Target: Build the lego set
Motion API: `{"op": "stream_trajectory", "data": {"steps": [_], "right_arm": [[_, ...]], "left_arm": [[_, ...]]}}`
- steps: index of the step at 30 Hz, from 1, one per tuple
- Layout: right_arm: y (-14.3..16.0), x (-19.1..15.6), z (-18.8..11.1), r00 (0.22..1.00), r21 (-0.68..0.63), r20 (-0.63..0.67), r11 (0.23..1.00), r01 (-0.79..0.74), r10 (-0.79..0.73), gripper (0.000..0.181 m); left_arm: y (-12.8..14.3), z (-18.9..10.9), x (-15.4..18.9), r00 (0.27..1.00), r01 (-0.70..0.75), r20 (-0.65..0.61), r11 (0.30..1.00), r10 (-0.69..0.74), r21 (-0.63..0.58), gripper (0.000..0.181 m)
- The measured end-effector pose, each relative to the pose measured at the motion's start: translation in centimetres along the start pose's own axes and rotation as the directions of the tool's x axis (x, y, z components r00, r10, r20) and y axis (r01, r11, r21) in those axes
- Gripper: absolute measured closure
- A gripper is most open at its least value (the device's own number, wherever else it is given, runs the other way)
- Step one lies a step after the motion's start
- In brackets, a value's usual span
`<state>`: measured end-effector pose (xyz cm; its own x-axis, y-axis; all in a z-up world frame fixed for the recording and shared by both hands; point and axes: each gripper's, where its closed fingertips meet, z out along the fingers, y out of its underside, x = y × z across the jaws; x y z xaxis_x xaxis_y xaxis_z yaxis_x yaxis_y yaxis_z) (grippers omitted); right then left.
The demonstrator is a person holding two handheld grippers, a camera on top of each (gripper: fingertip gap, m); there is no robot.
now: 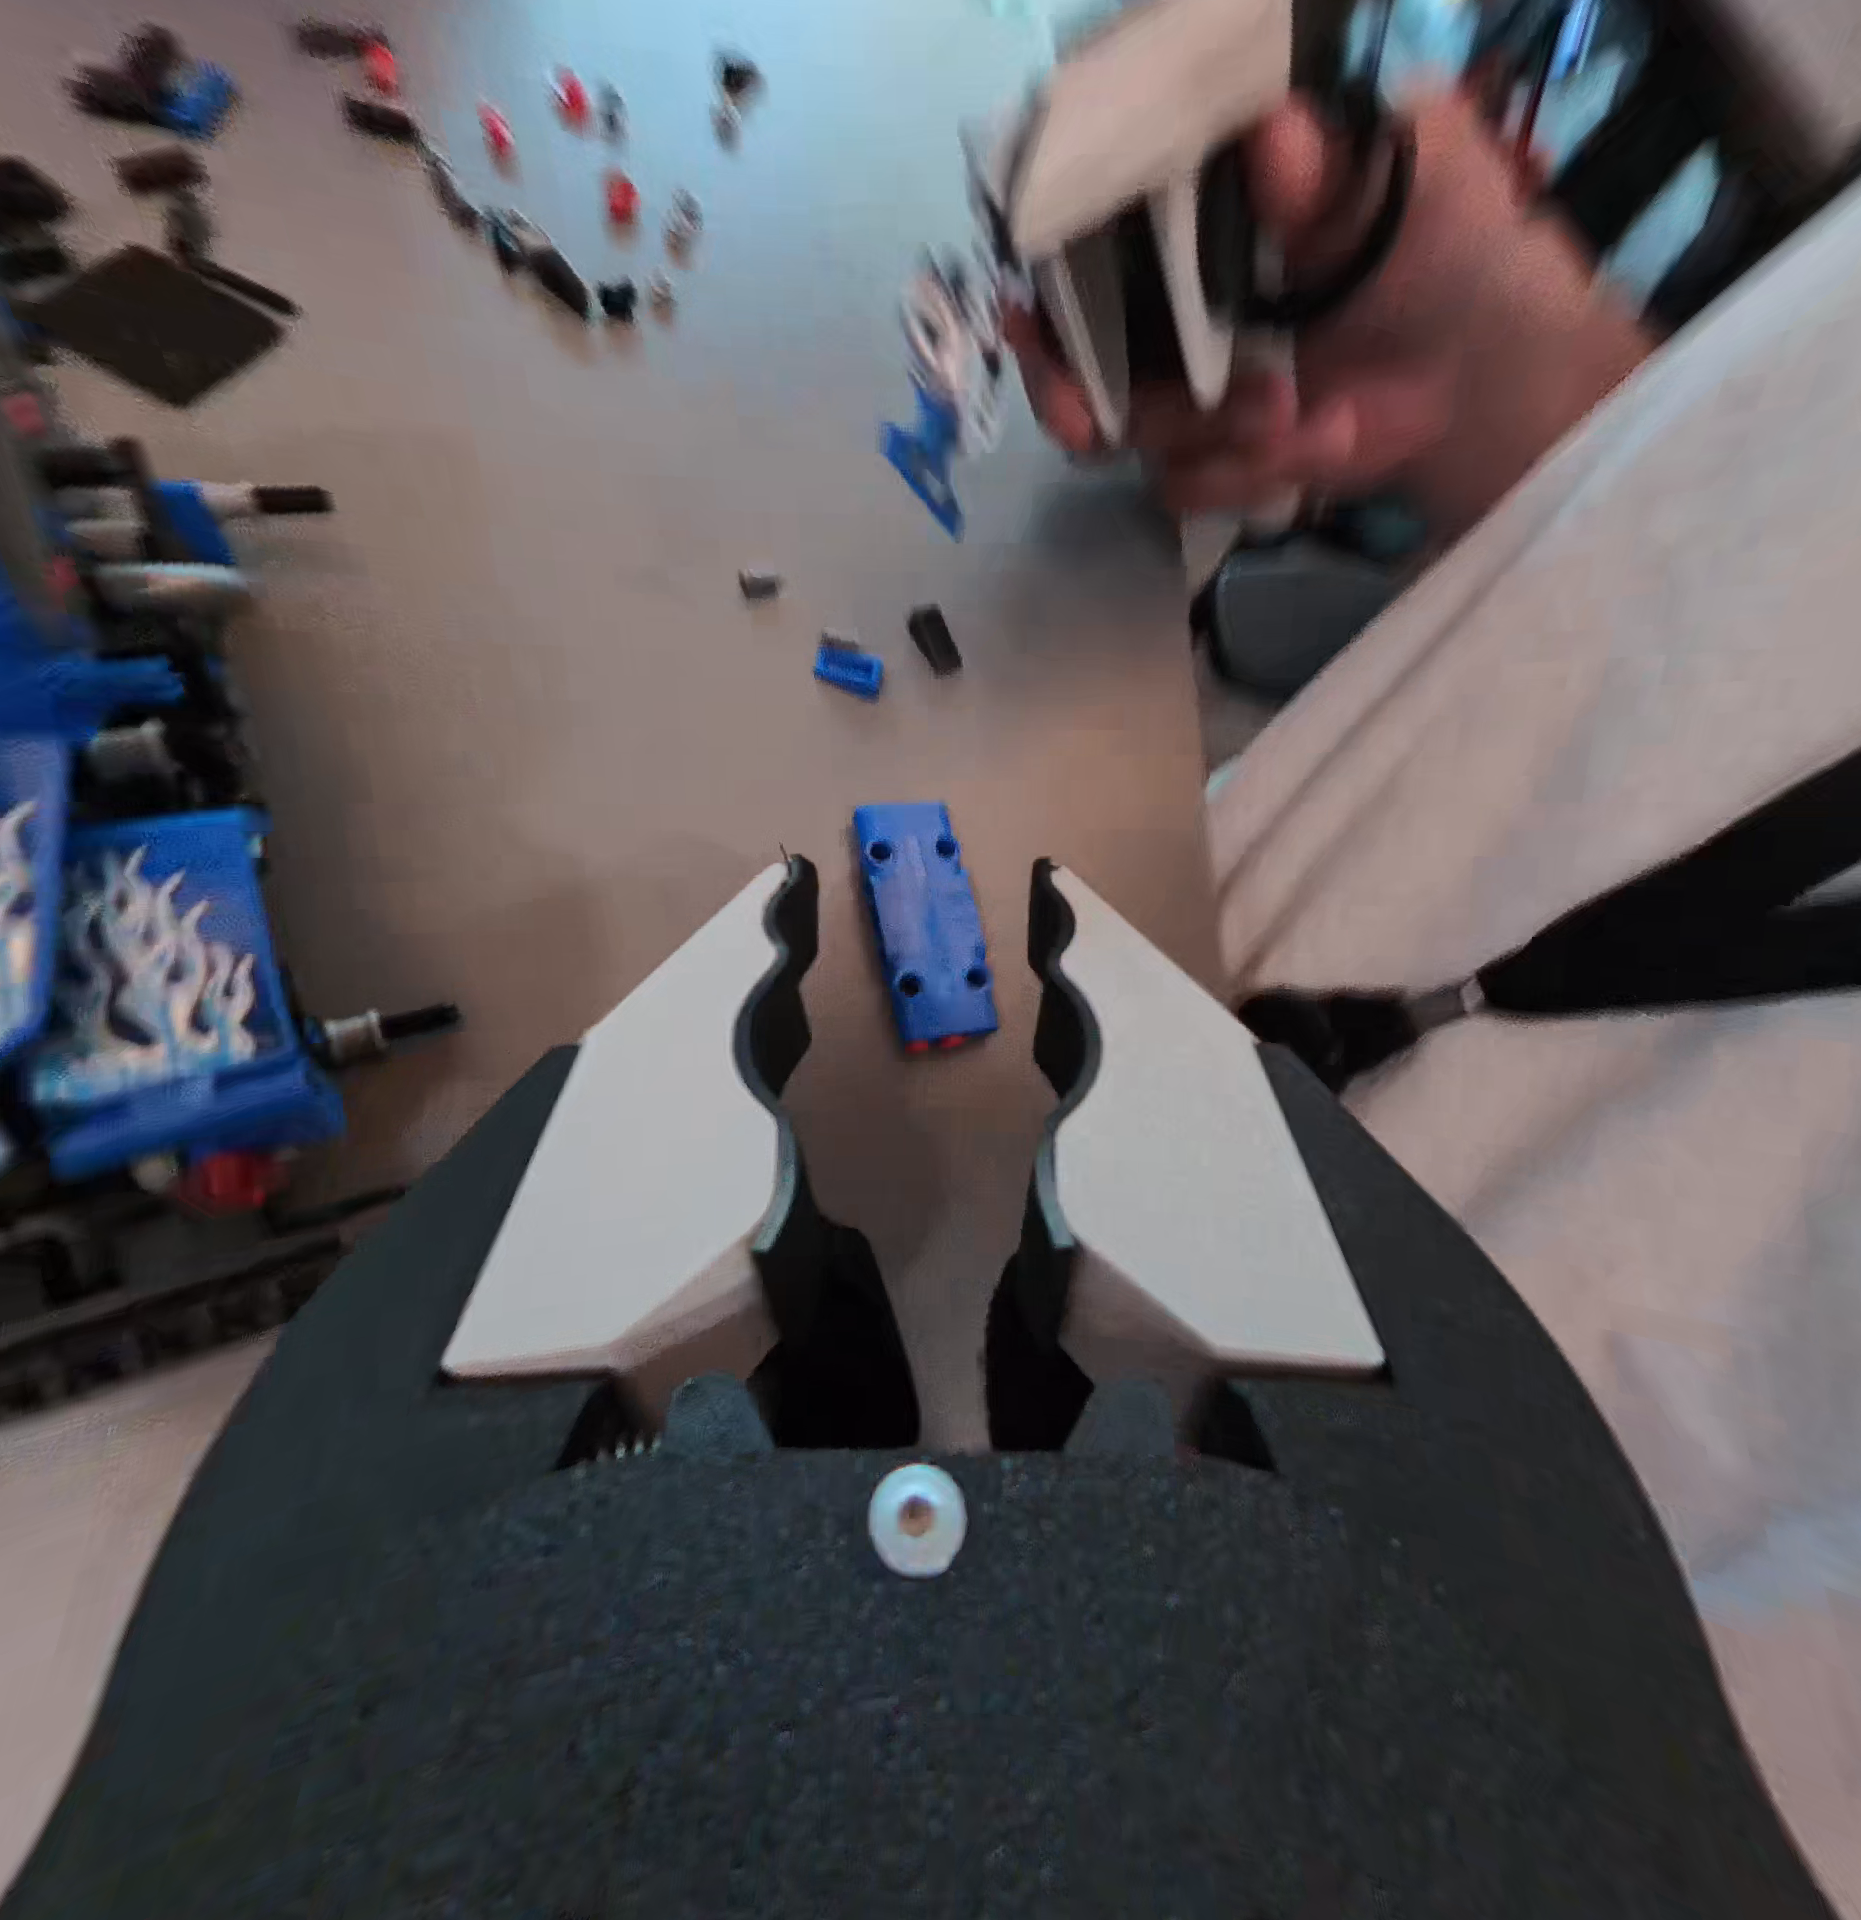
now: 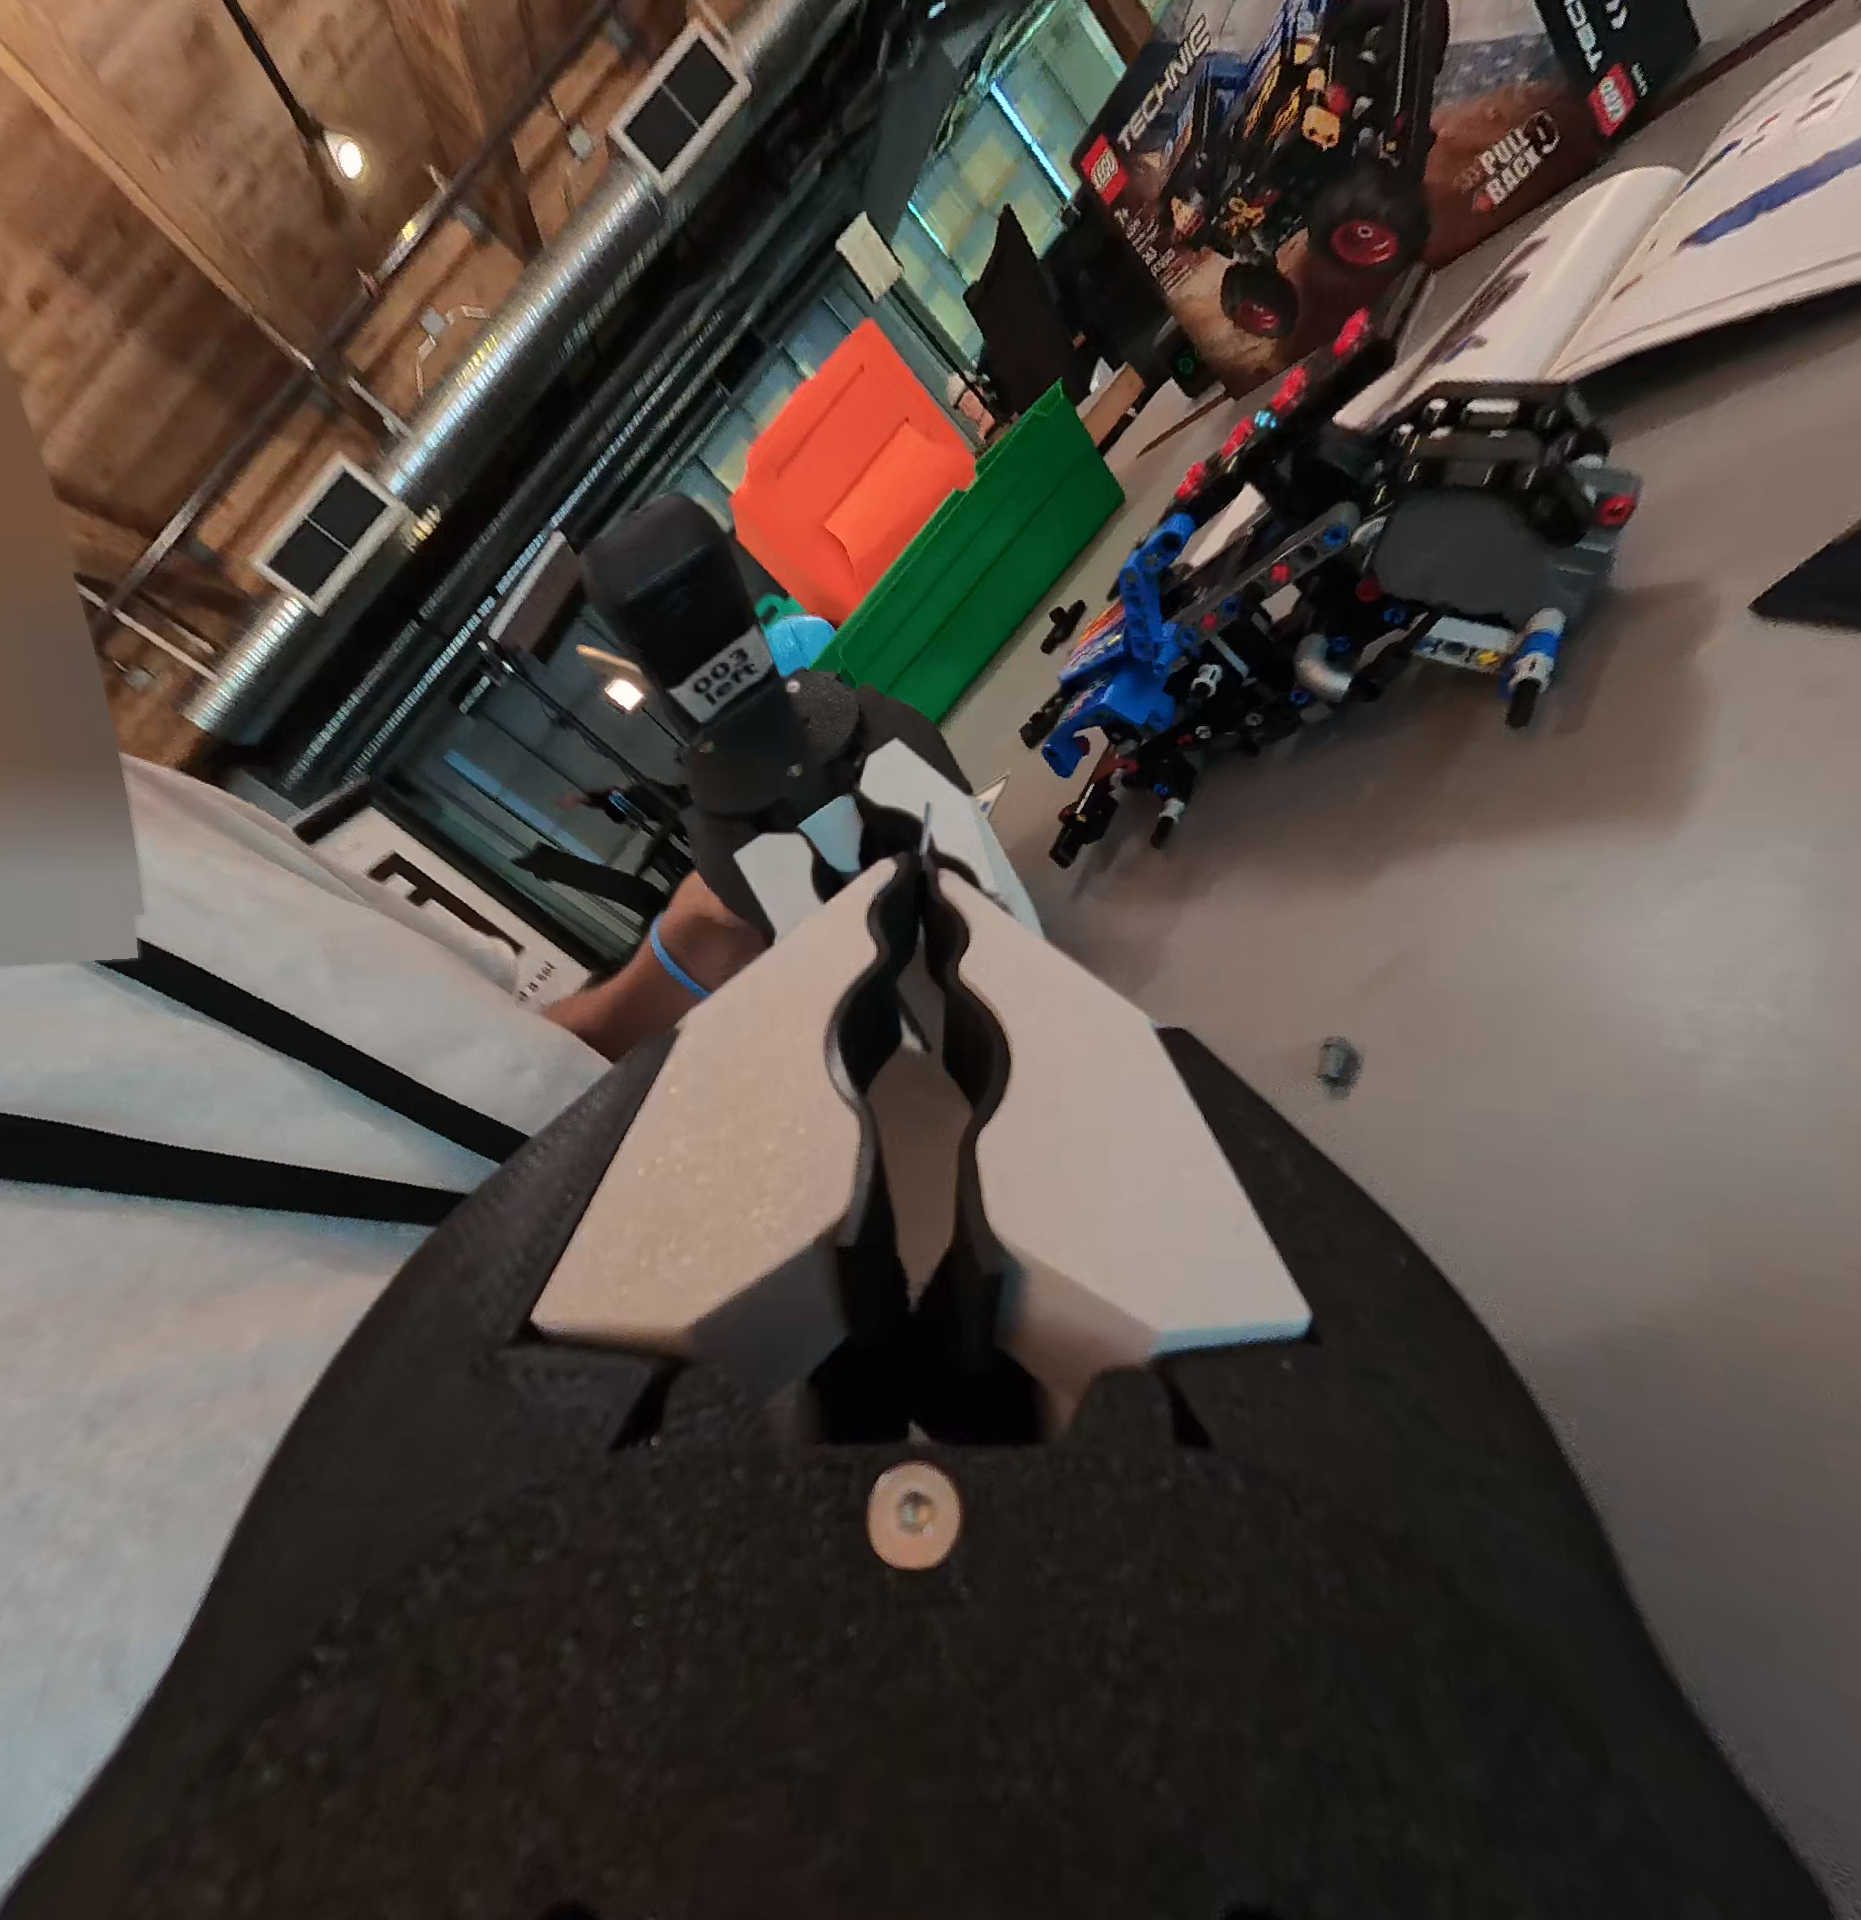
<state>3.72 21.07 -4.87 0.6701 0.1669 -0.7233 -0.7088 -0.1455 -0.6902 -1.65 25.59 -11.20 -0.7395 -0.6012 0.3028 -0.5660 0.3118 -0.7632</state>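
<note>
- The half-built blue truck (image 1: 147,935) is cut off by the left edge of the left wrist view.
- The right gripper (image 1: 1144,301) there is smeared; whether it holds anything cannot be told.
- Scattered small pieces (image 1: 552,177) beyond are too blurred to identify.
- The open booklet (image 2: 1674,197) runs off the right wrist view's edge.
- A tiny grey piece (image 2: 1338,1065) is too small to tell.

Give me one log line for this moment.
left gripper: open, straddling blue piece on table | right gripper: shut, empty | truck: partly built

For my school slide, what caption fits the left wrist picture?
Open left gripper lined up over a blue Lego piece on the table.
</note>
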Motion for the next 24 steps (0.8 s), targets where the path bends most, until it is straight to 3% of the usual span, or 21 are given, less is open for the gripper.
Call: {"op": "stream_trajectory", "data": {"steps": [1,3,5,9,11,13,15,19,24], "right_arm": [[0.3,-0.1,0.2,0.999,0.007,0.006,0.999,-0.036,0.036,0.181],[1.6,-0.2,0.8,0.996,-0.025,-0.01,0.996,-0.091,0.091,0.181],[3.1,-0.2,1.4,0.99,-0.072,-0.029,0.988,-0.14,0.139,0.181],[5.2,0.3,2.2,0.982,-0.179,-0.075,0.966,-0.186,0.175,0.181],[5.9,0.6,2.6,0.979,-0.236,-0.09,0.951,-0.199,0.183,0.181],[6.6,0.5,3.0,0.978,-0.303,-0.085,0.93,-0.21,0.193,0.181],[7.0,0.8,3.4,0.976,-0.35,-0.101,0.912,-0.216,0.192,0.181],[7.2,1.0,3.7,0.957,-0.383,-0.093,0.878,-0.288,0.273,0.181],[6.7,1.2,3.9,0.941,-0.389,-0.076,0.859,-0.333,0.33,0.181]], "left_arm": [[-0.9,-0.6,0.0,0.995,0.104,-0.004,0.991,-0.104,0.088,0.148],[-2.1,-1.8,0.5,0.953,0.303,-0.077,0.921,-0.293,0.246,0.156],[-1.5,-2.4,0.8,0.893,0.449,-0.124,0.838,-0.433,0.31,0.169],[0.4,-2.5,1.4,0.798,0.596,-0.162,0.718,-0.58,0.36,0.173],[0.6,-2.7,1.5,0.788,0.603,-0.152,0.698,-0.597,0.387,0.172],[0.8,-2.8,1.6,0.828,0.54,-0.091,0.744,-0.553,0.393,0.17],[1.0,-2.6,1.7,0.883,0.43,0.018,0.824,-0.469,0.369,0.155],[2.1,-1.9,2.1,0.951,0.167,0.222,0.962,-0.214,0.215,0.146],[3.4,-1.0,1.9,0.954,-0.013,0.299,0.999,-0.003,0.052,0.144]]}}
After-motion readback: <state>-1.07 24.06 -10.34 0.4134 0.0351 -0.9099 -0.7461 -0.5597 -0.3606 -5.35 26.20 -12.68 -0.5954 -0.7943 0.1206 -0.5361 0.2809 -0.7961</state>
